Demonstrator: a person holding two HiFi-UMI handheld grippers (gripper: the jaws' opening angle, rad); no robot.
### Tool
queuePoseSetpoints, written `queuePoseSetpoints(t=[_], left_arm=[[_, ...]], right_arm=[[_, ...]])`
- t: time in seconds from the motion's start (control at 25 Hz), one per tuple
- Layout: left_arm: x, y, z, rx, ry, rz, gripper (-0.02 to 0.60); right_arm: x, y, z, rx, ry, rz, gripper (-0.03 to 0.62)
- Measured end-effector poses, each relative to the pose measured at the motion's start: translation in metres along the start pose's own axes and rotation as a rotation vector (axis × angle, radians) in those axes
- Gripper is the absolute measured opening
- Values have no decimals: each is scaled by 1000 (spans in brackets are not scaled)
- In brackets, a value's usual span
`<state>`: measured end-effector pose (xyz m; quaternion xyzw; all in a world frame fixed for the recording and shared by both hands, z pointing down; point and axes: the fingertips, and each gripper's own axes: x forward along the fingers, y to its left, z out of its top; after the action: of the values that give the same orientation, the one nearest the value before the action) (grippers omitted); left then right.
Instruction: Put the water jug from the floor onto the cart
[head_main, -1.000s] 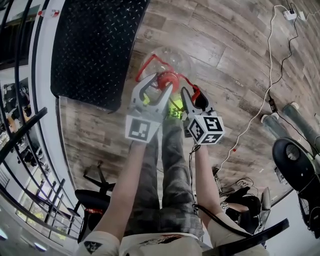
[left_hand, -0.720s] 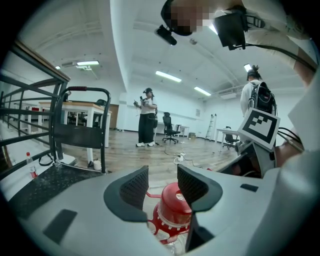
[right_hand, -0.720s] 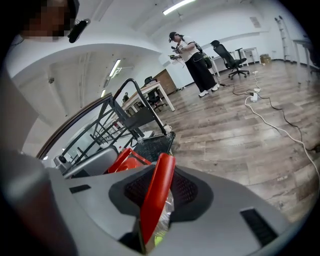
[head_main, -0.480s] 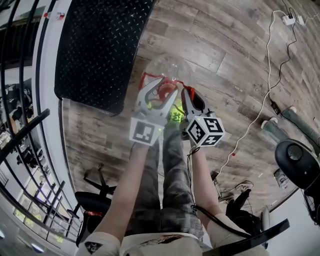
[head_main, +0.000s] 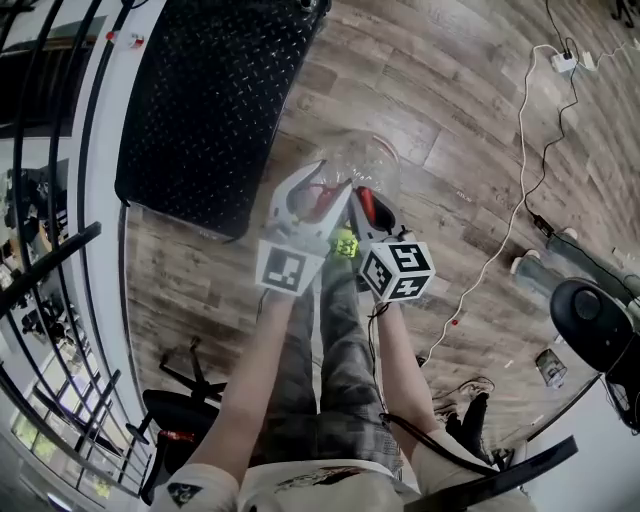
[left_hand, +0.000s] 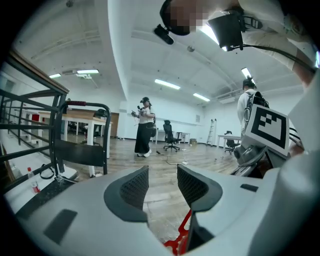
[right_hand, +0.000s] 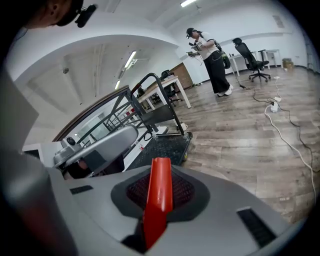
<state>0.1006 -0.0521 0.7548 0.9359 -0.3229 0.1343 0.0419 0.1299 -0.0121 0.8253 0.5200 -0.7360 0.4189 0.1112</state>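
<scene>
- cart (head_main: 200, 100): black tread-plate deck at far left (the drop spot). Its right edge is just beside the jug.
- left gripper (head_main: 322, 190): jaws apart, nothing pinched between the pads. The red handle (right_hand: 159, 195) shows low by one jaw, probably hooked there to steady the load.
- water jug (head_main: 375, 158): clear, hangs below both grippers over the wood floor (head_main: 450, 120), off the deck's right edge and not on the cart yet.
- right gripper (head_main: 362, 200): jaws have just been closing and are clamped on the red handle strip, so it likely bears the weight.
- white cable (head_main: 520, 200): on the floor, well apart to the right.
</scene>
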Motion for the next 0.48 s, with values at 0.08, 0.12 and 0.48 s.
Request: queuePoseSetpoints(t=[0.08, 0.12, 0.48], left_arm=[[-3, 8, 22, 9, -11, 12, 158], [-5, 12, 34, 12, -20, 18, 158], [-21, 42, 146, 62, -121, 46, 158]], right_arm=[[-8, 7, 18, -18, -12, 3, 57], [-13, 10, 28, -22, -23, 4, 57], [-57, 60, 120, -119, -96, 0, 57]])
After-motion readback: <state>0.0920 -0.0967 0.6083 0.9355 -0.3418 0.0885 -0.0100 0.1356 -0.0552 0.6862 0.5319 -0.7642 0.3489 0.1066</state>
